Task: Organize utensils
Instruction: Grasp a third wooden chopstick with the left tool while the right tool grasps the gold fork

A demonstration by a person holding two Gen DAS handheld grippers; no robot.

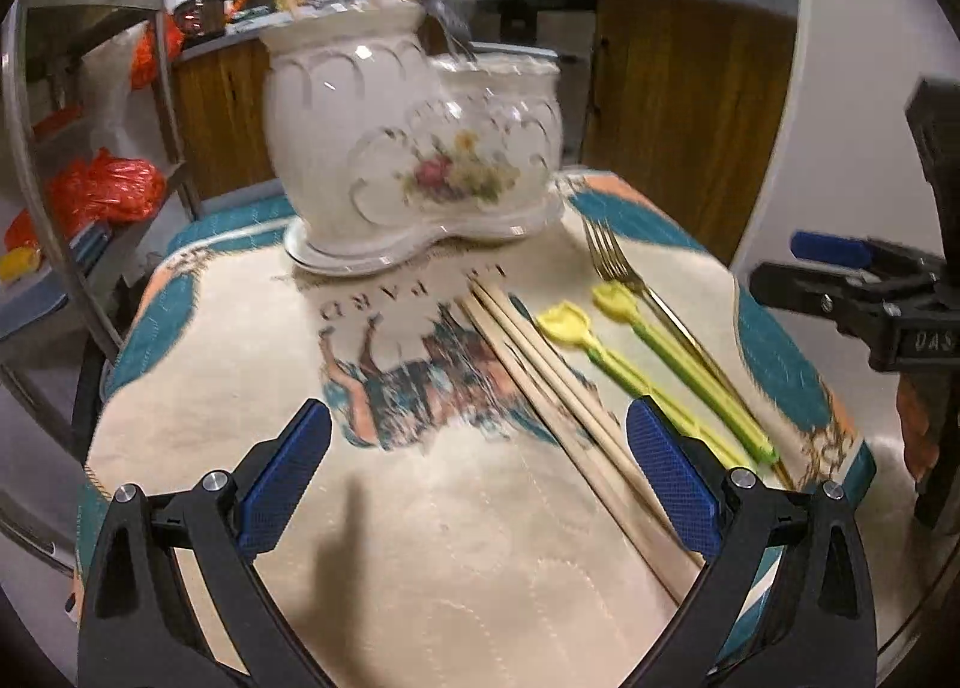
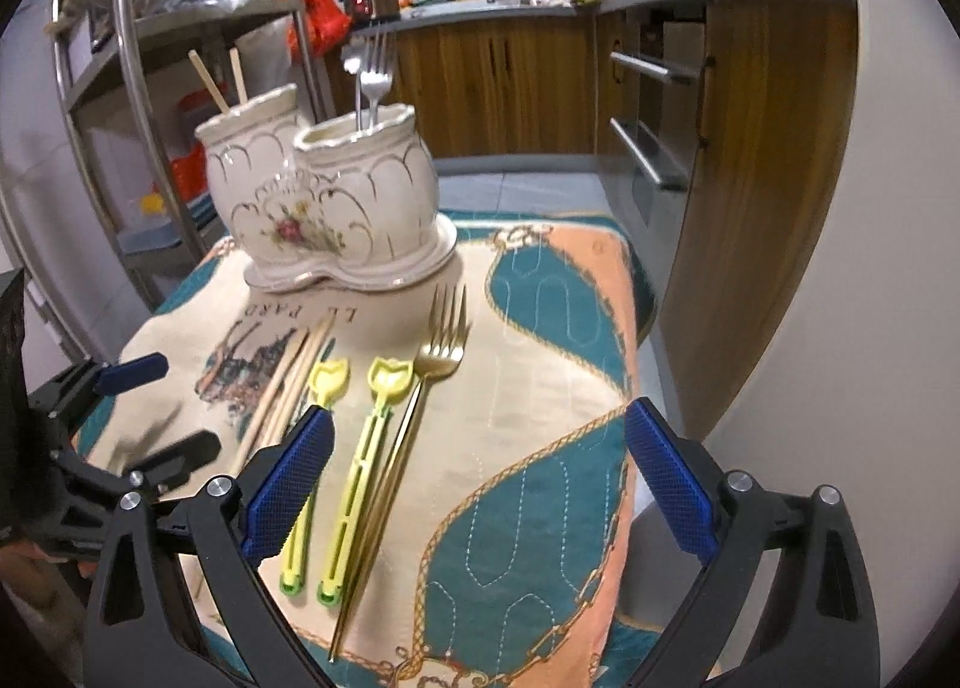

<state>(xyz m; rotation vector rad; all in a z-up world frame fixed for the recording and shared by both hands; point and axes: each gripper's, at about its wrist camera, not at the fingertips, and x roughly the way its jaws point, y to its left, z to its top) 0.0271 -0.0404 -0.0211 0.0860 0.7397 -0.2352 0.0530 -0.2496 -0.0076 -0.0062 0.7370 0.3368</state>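
Both the left gripper (image 1: 478,481) and right gripper (image 2: 478,481) are hovering wide open, holding nothing. The gold metal fork (image 2: 420,388), yellow plastic spoons (image 2: 360,448) and wooden chopsticks (image 2: 288,388) are lying on the cloth before the white floral ceramic twin-pot holder (image 2: 336,208), awaiting pickup, likely the fork next.

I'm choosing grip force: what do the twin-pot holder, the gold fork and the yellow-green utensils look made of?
Twin-pot holder: glazed ceramic, judging by glossy highlights and painted flowers. Gold fork: likely polished metal, thin and reflective. Yellow-green utensils: probably matte plastic, with slotted moulded handles.
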